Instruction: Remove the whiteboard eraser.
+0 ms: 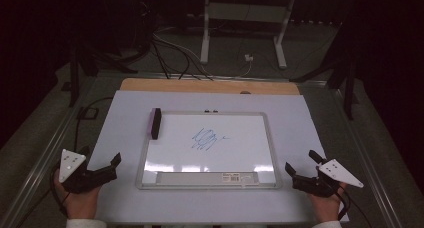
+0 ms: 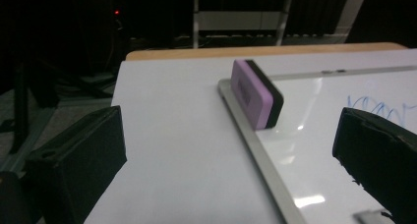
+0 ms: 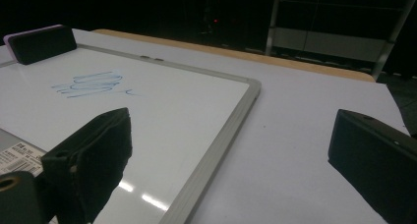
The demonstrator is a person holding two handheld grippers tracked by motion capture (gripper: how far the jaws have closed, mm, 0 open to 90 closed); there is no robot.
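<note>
While both tongs — left (image 1: 111, 167) and right (image 1: 295, 174) — are waiting open and empty, the eraser (image 1: 155, 123) is sitting on the whiteboard's (image 1: 240, 148) left edge; the blue scribble (image 1: 206, 139) is staying unwiped.

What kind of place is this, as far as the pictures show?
Probably a dim recording lab: a white-covered table holding a metal-framed whiteboard, loose cables on the floor, and a white metal stand behind.

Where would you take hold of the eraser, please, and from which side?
Grip the eraser across its two long faces, purple and black, near mid-length, coming down from above. It stands on edge along the whiteboard frame's left side, so those faces are exposed. The open left gripper is on its side of the table.
</note>
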